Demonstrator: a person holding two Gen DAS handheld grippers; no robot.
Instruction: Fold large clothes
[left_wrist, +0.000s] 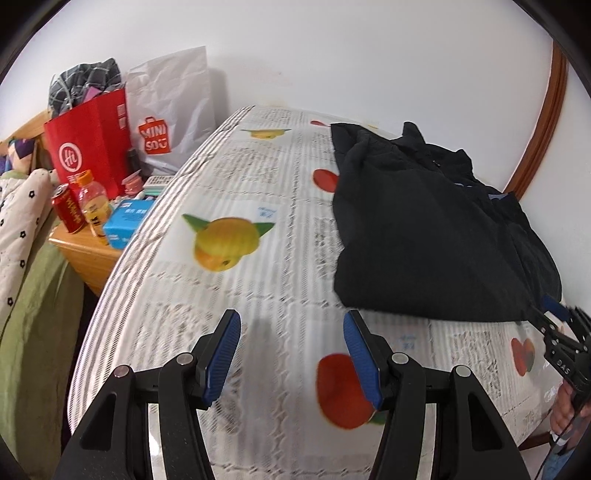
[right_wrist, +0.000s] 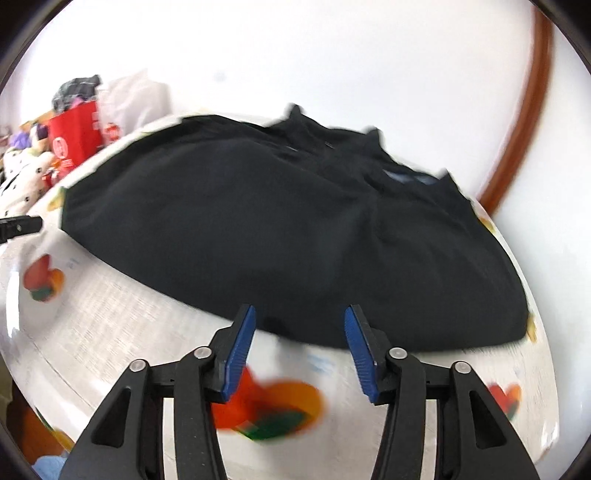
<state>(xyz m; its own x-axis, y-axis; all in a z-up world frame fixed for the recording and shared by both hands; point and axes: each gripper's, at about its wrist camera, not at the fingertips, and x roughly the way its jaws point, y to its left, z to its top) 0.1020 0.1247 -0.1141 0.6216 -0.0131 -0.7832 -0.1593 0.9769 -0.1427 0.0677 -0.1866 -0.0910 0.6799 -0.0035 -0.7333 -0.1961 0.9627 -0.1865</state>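
A large black garment (left_wrist: 424, 229) lies partly folded on the fruit-print tablecloth (left_wrist: 258, 258), towards the right and far side. My left gripper (left_wrist: 291, 321) is open and empty, above bare cloth to the left of the garment's near edge. My right gripper (right_wrist: 299, 317) is open and empty, its fingertips just at the garment's (right_wrist: 280, 229) near hem. The right gripper also shows in the left wrist view (left_wrist: 554, 314) at the garment's near right corner. The right wrist view is motion-blurred.
A wooden bedside stand (left_wrist: 88, 251) left of the table holds a red can (left_wrist: 68, 208), an orange drink bottle (left_wrist: 94, 206) and a blue box (left_wrist: 125, 221). Behind stand a red paper bag (left_wrist: 88, 147) and a white bag (left_wrist: 173, 110). A wall runs behind the table.
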